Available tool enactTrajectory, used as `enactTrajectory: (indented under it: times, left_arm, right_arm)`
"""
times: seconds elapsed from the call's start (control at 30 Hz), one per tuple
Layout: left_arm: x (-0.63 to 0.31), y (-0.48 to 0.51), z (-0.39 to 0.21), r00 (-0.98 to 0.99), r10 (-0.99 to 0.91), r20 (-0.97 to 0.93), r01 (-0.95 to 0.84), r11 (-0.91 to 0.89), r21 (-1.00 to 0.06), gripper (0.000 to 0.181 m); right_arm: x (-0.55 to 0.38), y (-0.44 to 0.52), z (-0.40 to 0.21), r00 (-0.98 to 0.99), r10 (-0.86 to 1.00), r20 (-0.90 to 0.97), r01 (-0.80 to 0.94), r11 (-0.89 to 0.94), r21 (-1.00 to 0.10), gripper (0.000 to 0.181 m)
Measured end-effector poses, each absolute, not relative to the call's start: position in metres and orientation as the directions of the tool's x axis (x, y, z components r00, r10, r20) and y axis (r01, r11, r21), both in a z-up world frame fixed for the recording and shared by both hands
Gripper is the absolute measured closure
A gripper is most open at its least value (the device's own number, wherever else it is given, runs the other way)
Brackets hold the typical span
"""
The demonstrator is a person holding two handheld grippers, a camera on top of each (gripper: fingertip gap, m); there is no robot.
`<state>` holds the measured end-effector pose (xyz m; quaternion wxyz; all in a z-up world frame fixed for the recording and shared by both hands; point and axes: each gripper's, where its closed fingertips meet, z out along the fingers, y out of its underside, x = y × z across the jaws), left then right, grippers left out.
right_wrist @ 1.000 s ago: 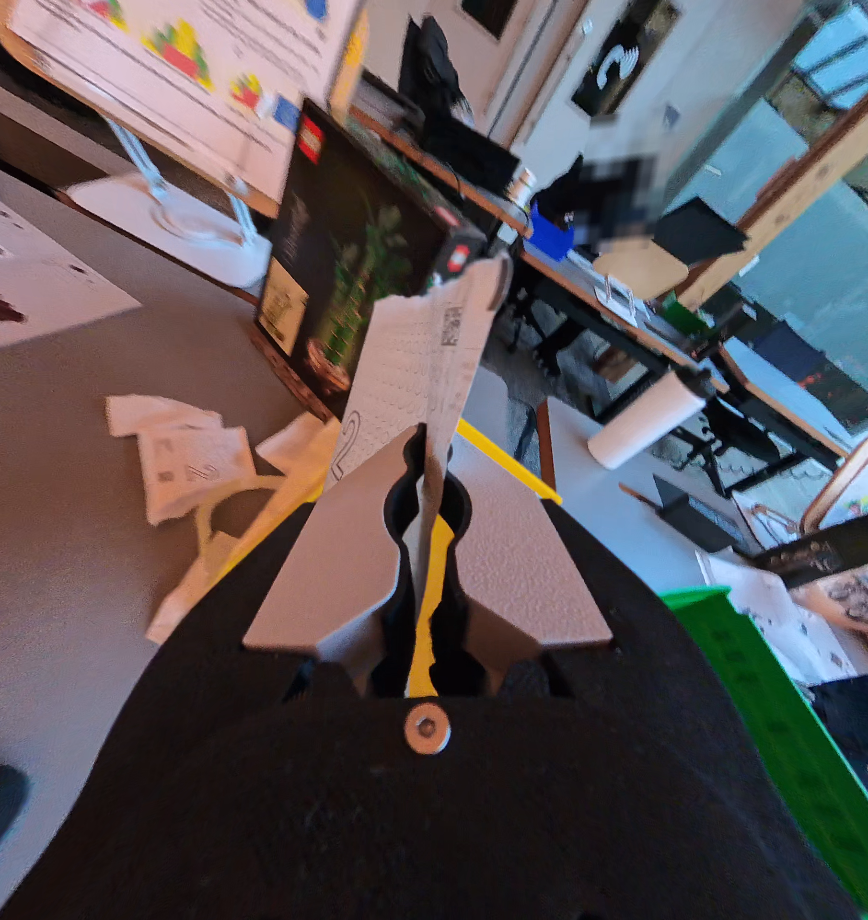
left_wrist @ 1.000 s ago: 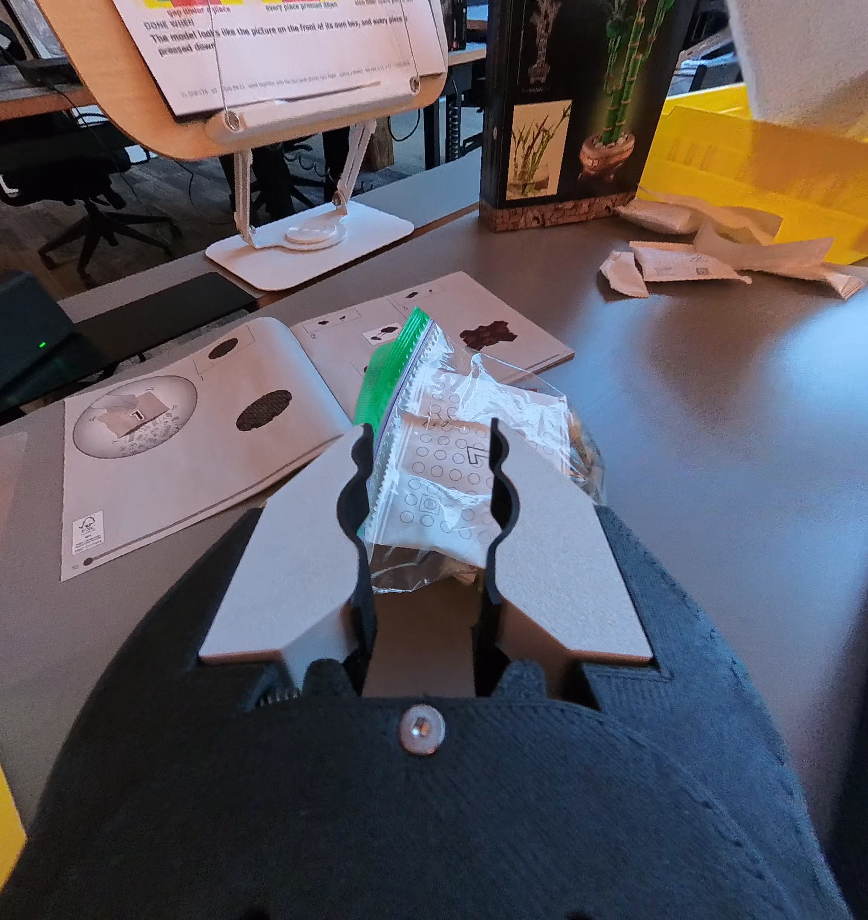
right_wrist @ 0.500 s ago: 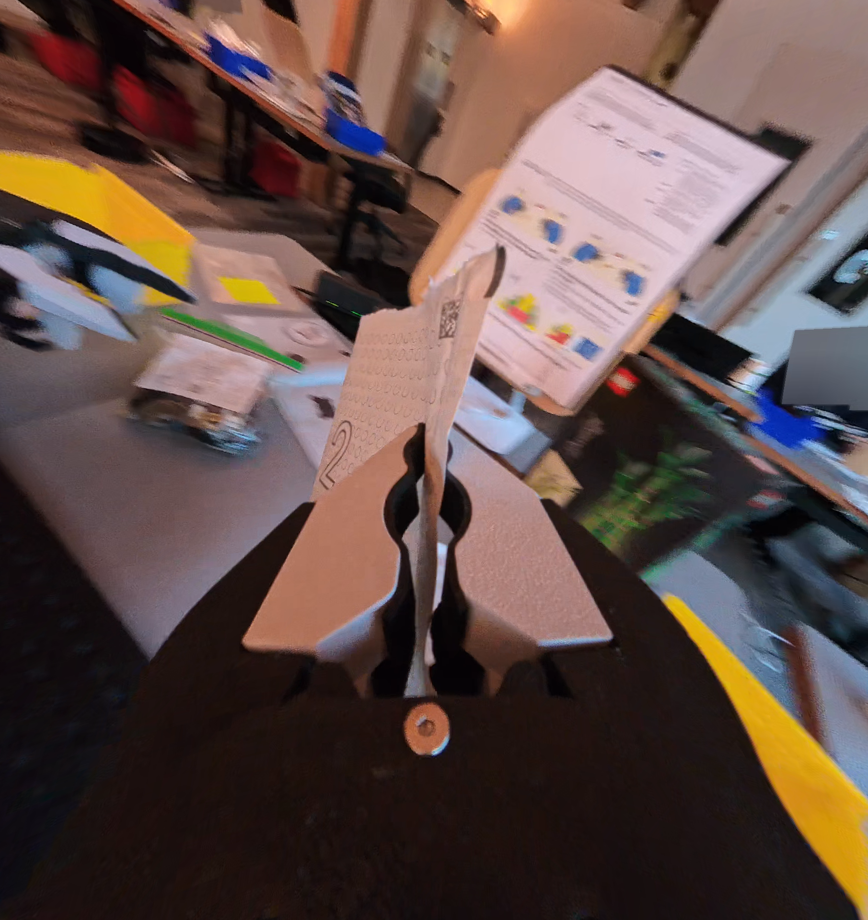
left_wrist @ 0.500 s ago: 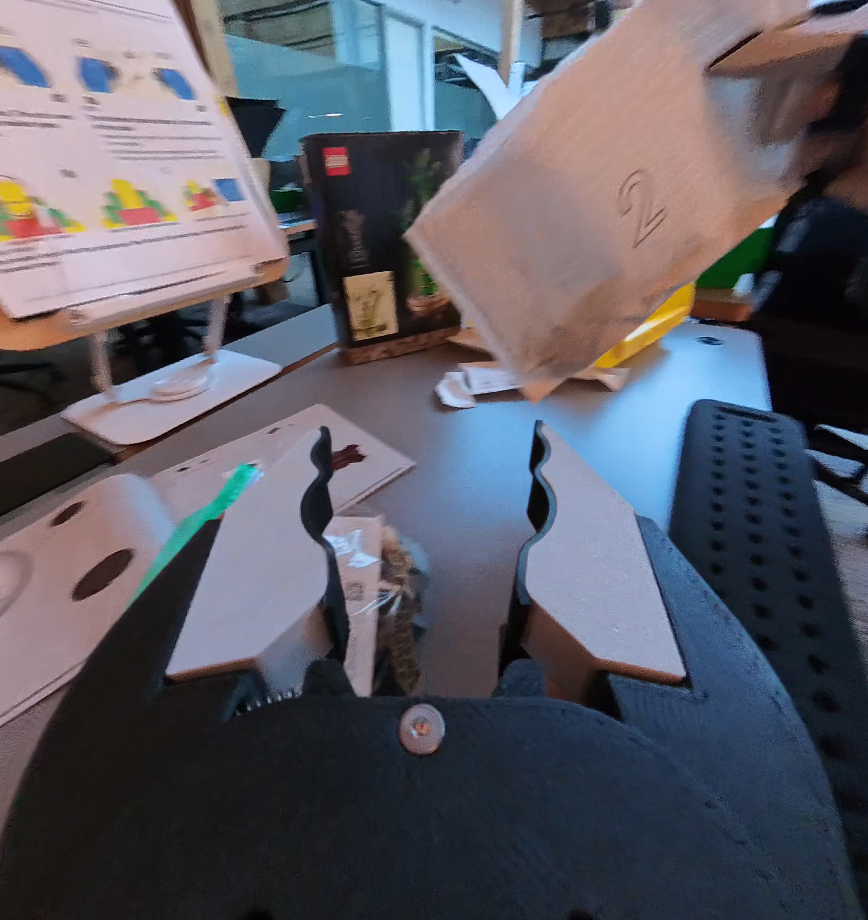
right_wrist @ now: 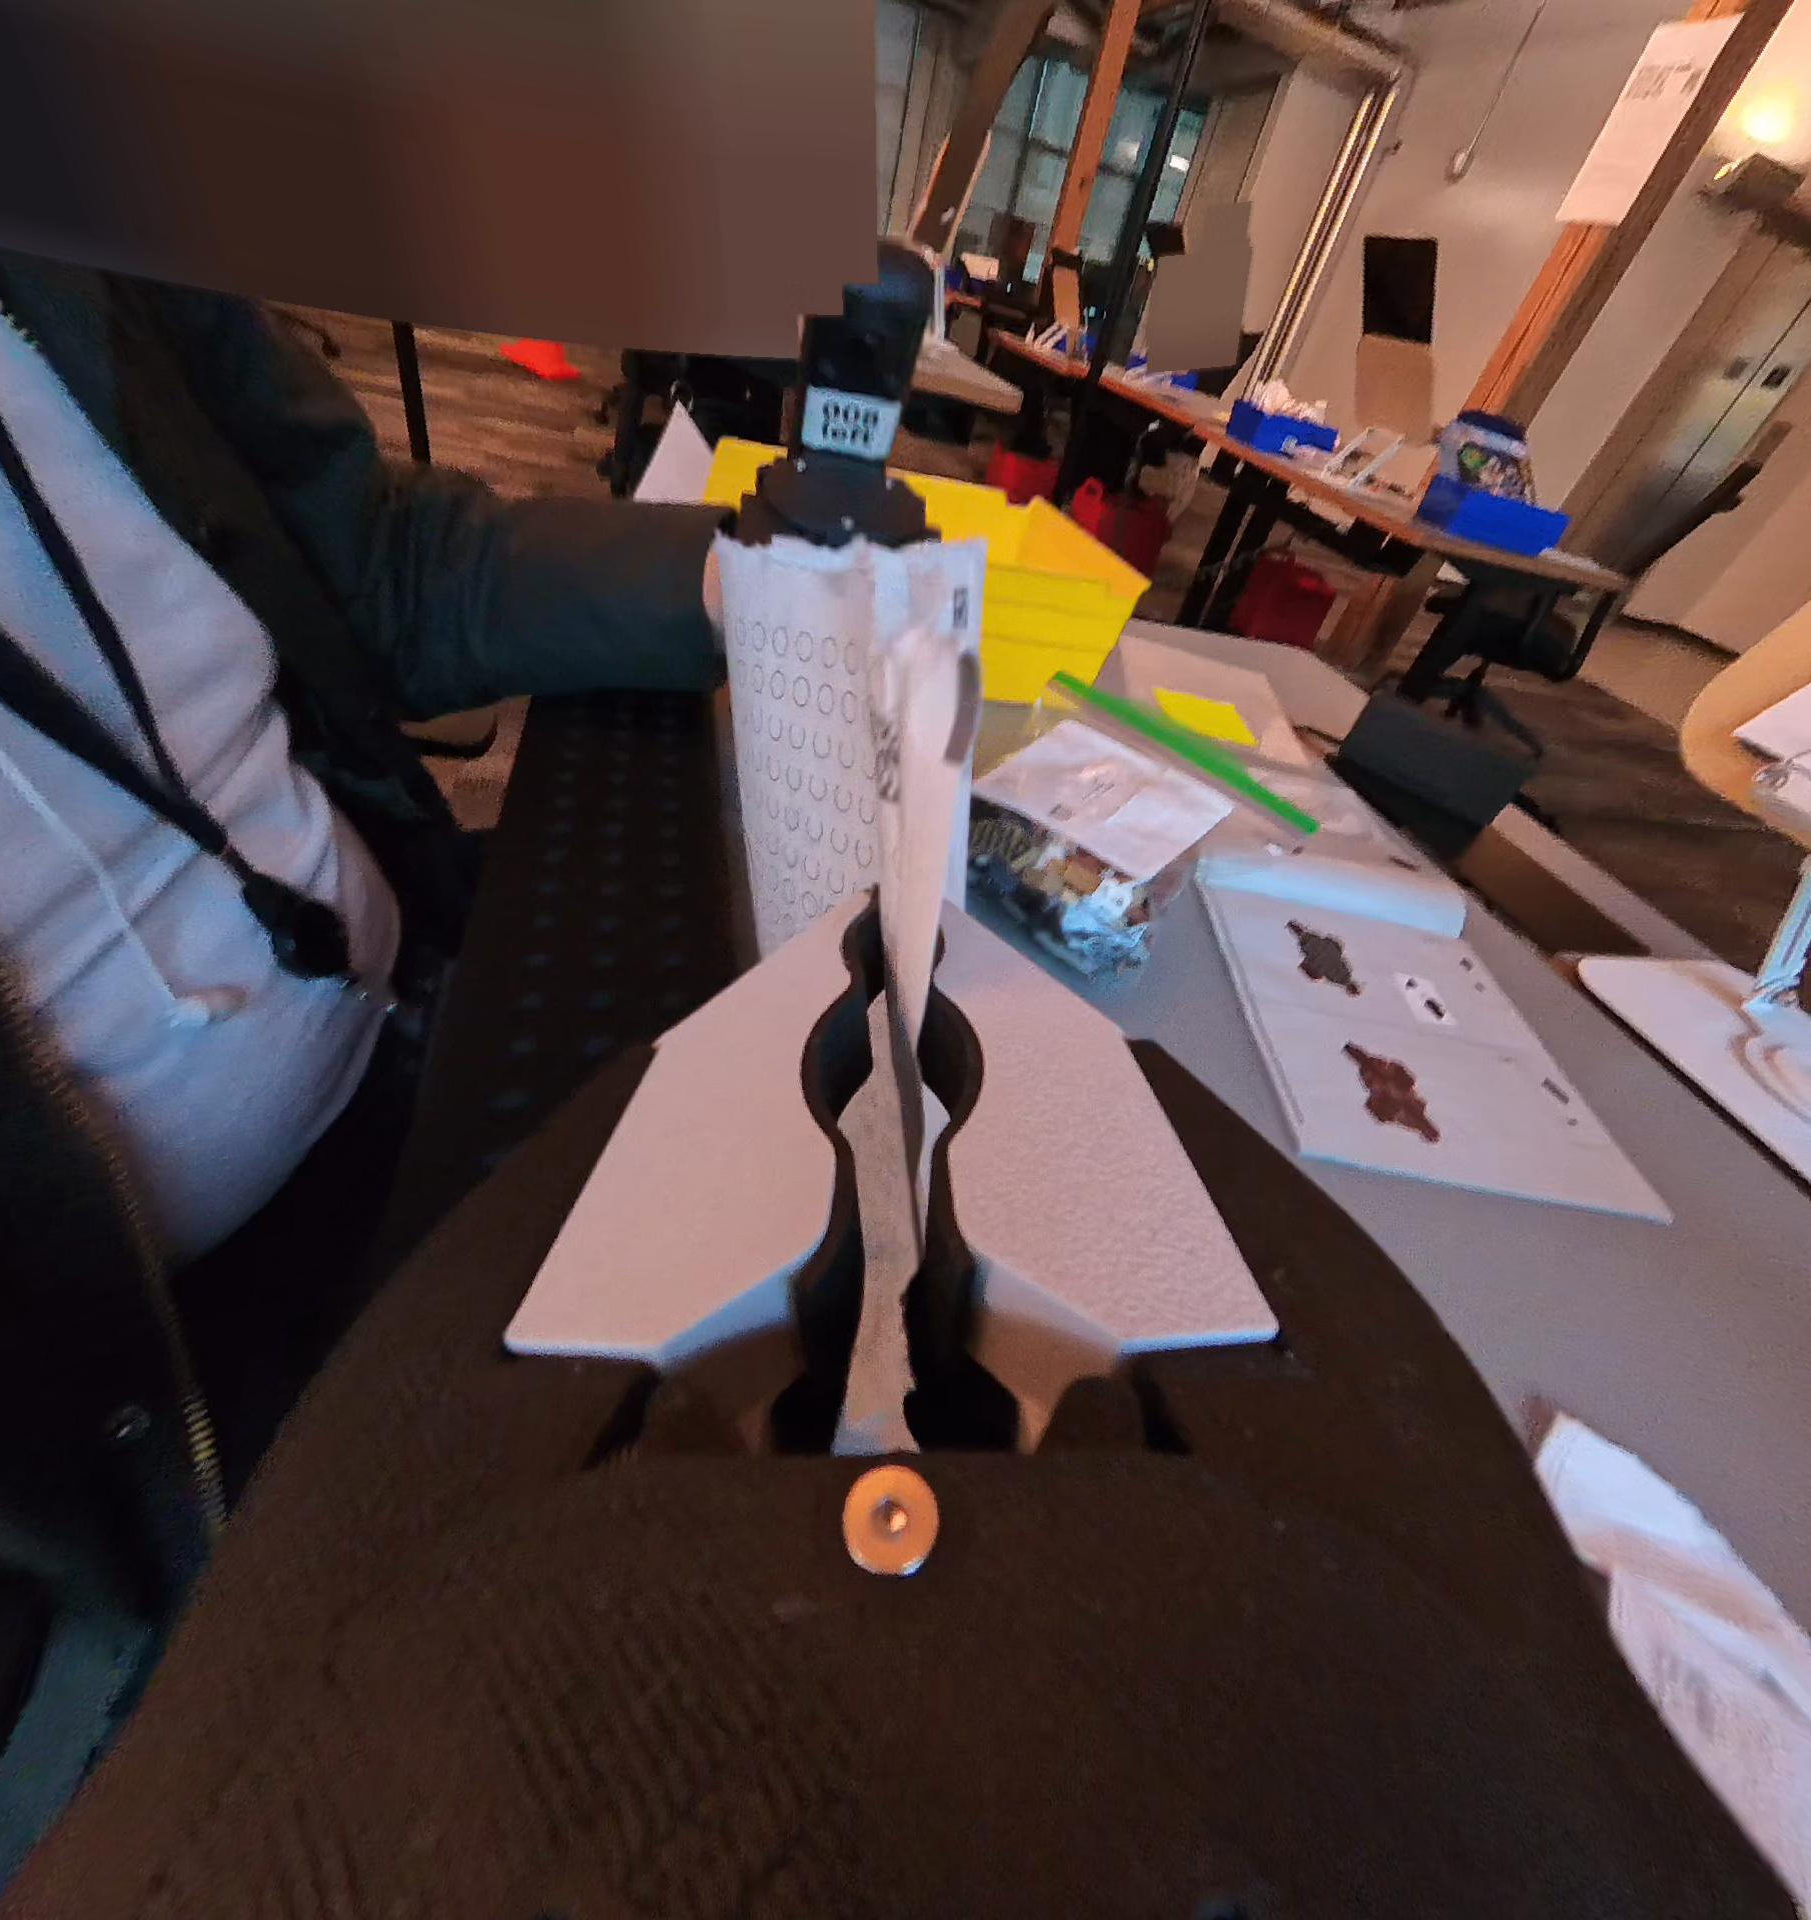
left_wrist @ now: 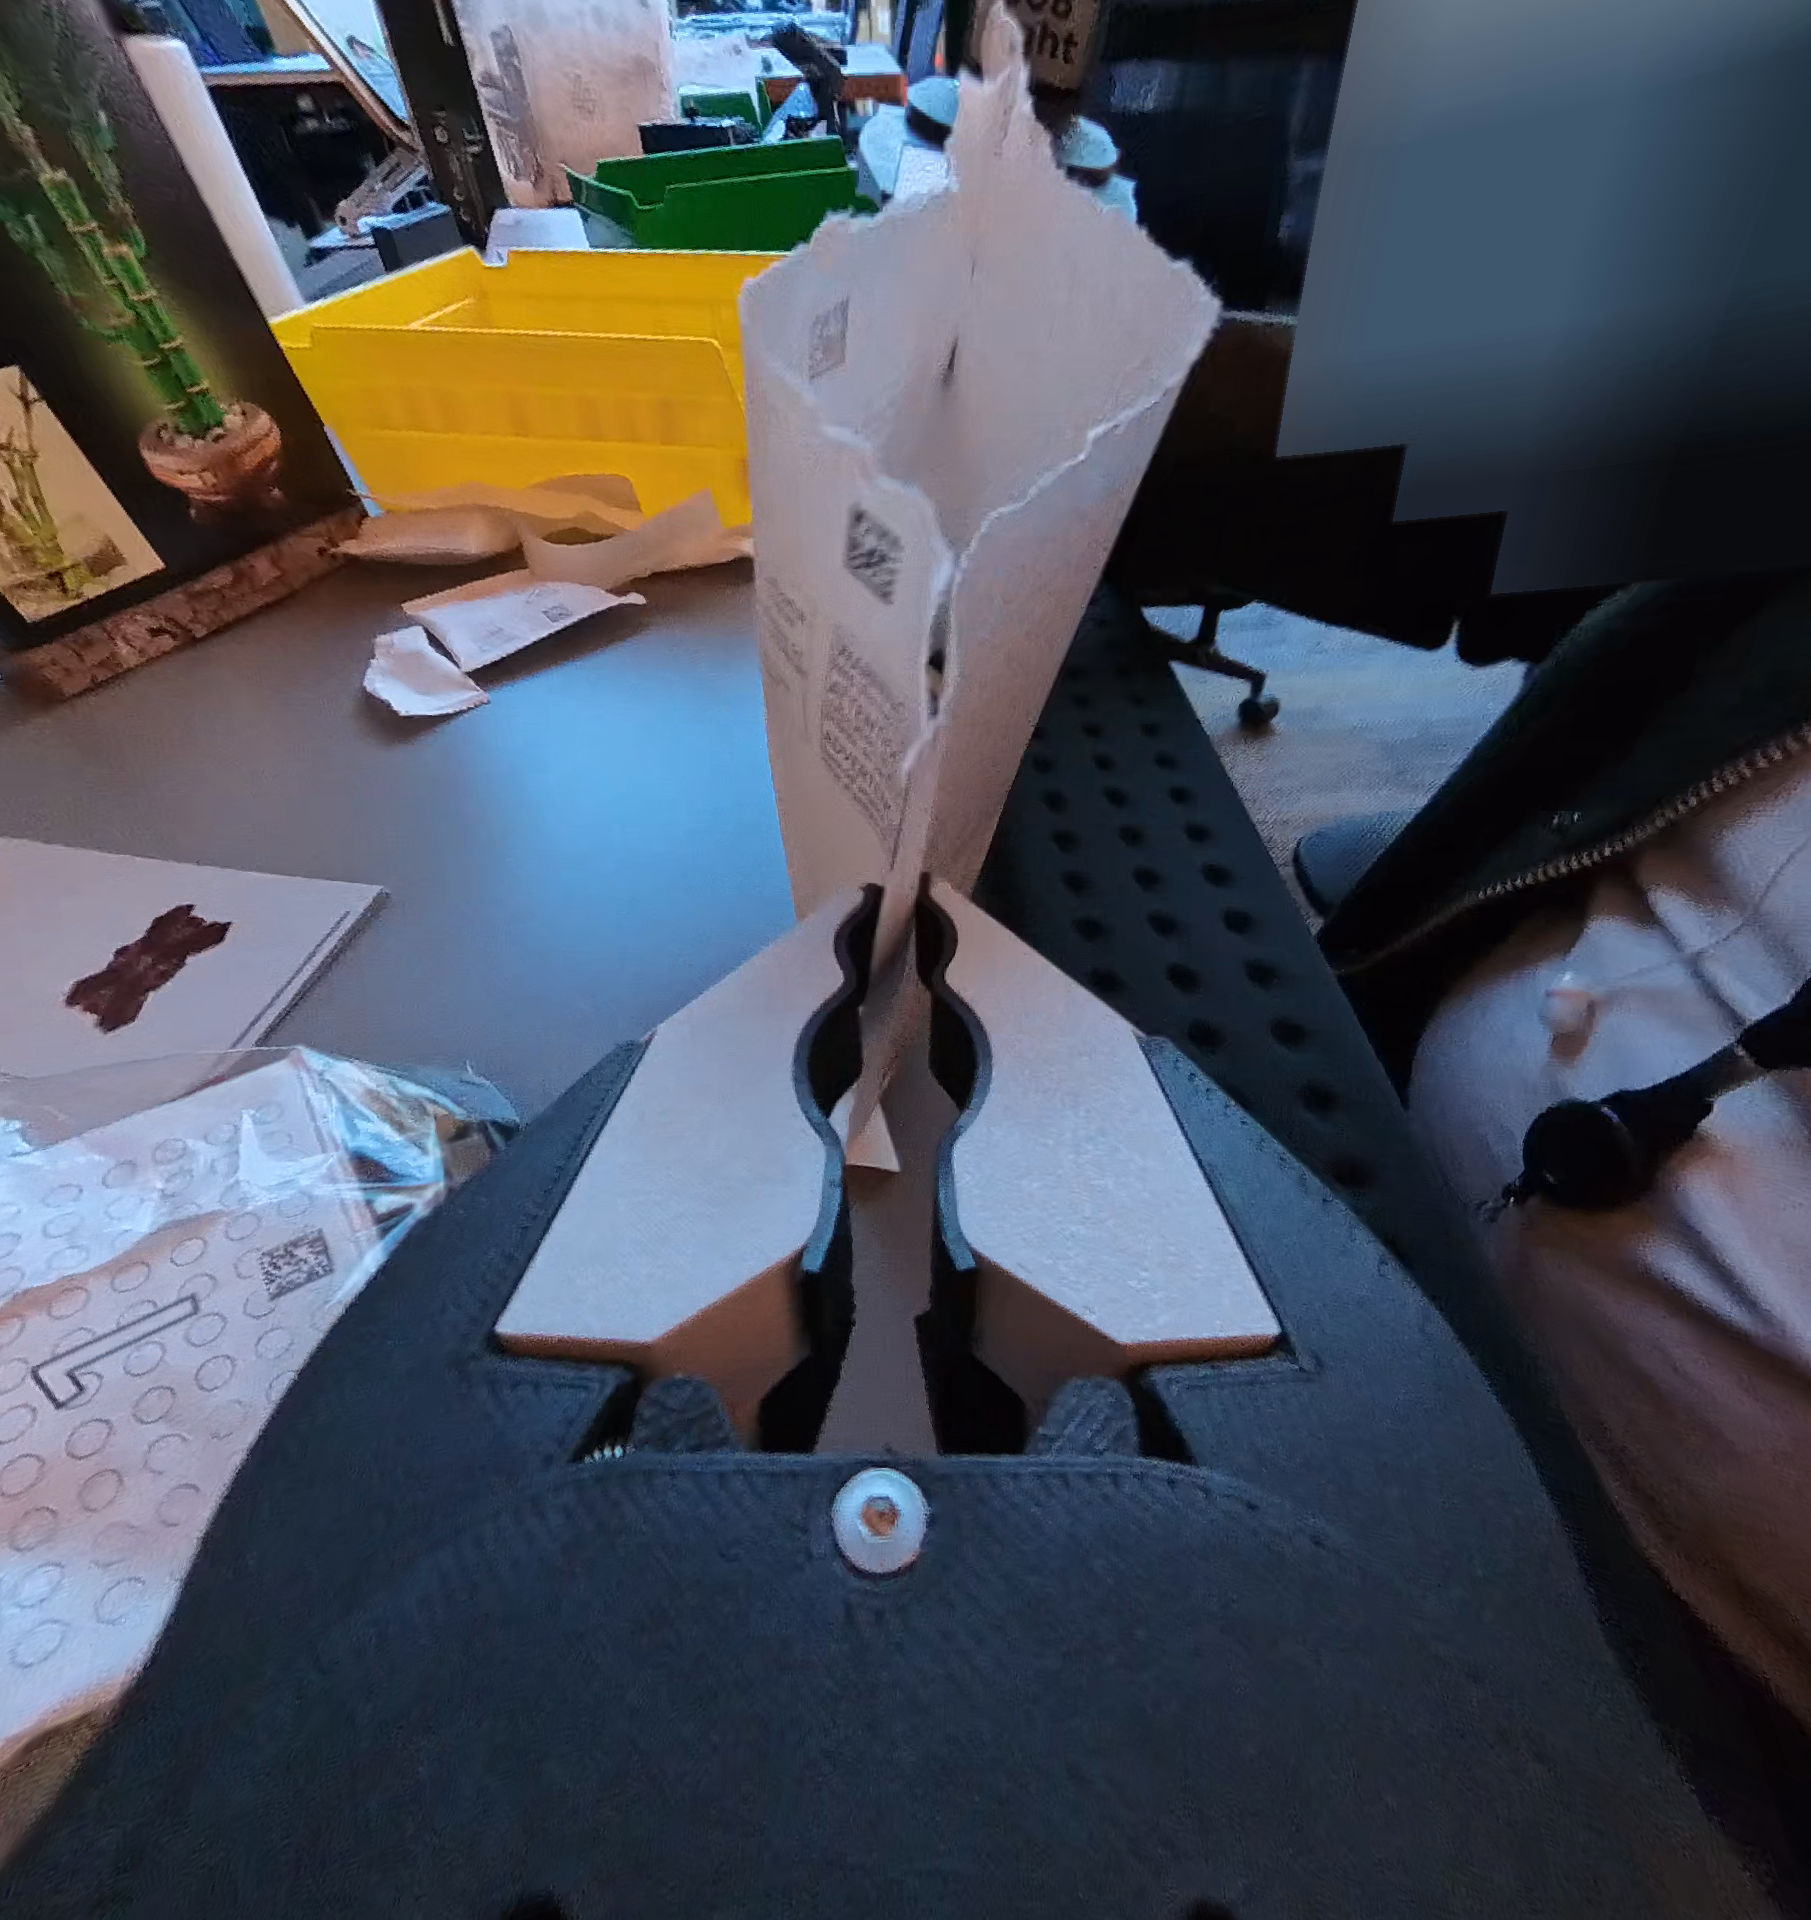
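Paper bag (left_wrist: 958, 540), torn open on top, was pinched by both the left gripper (left_wrist: 893, 940) and right gripper (right_wrist: 893, 951), held upright above the table (left_wrist: 527, 769) near a yellow bin (left_wrist: 527, 405).

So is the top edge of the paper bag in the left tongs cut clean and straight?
No, the white paper bag has a ragged, torn top edge.
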<state>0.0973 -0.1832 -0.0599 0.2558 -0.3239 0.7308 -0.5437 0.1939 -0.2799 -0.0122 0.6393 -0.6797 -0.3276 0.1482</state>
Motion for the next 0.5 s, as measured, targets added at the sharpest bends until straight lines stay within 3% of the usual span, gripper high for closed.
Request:
enactTrajectory:
  times: [0.23,0.33,0.5]
  left_arm:
    - [0.076,-0.203,-0.064,-0.587,-0.728,-0.355,0.005,0.435,-0.901,0.181]
    - [0.07,-0.208,-0.067,-0.601,-0.724,-0.34,0.0,0.425,-0.905,0.181]
    - [0.069,-0.205,-0.067,-0.594,-0.729,-0.339,-0.007,0.426,-0.905,0.181]
  right_arm:
    - [0.169,-0.315,-0.038,0.738,0.627,0.248,0.347,-0.038,-0.937,0.17]
    - [0.165,-0.319,-0.037,0.745,0.613,0.262,0.355,-0.032,-0.934,0.168]
    - [0.167,-0.315,-0.033,0.758,0.576,0.307,0.404,-0.046,-0.913,0.148]
